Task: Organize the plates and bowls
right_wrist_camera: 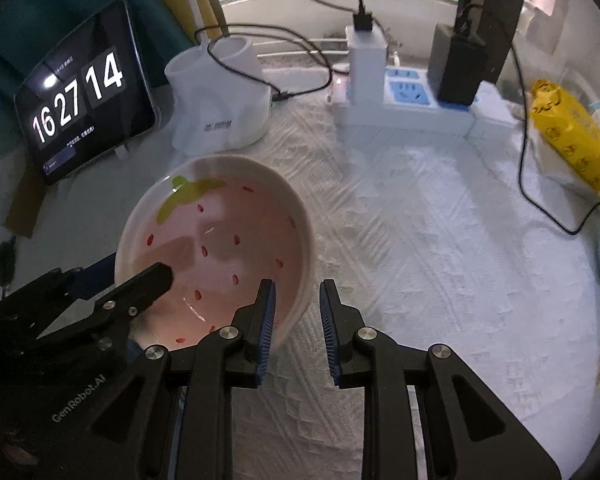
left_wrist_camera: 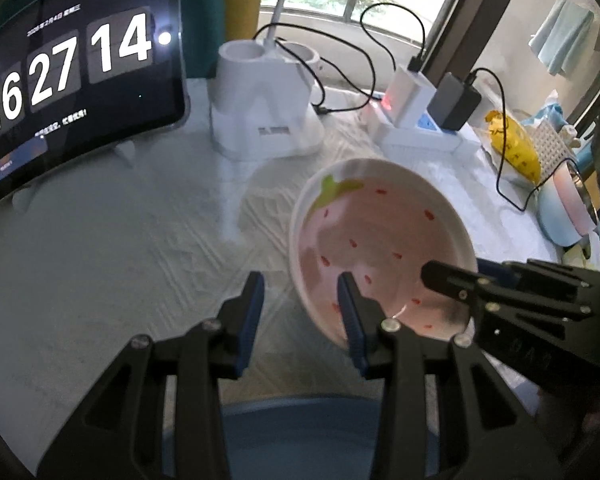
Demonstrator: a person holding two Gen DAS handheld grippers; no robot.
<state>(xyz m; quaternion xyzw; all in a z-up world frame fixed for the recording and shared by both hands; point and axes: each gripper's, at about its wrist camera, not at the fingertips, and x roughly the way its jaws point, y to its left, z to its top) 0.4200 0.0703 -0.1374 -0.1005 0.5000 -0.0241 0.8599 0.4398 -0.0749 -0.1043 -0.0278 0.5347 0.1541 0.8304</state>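
The plate [left_wrist_camera: 380, 248], pink with a strawberry print, sits right of centre in the left view and lower left in the right view, on the white cloth [right_wrist_camera: 440, 220]. The left gripper [left_wrist_camera: 302, 304] straddles its left rim, the right gripper [right_wrist_camera: 297, 312] its right rim; both stand spread, pads not pressing it. A tablet [left_wrist_camera: 72, 92] shows a clock upper left.
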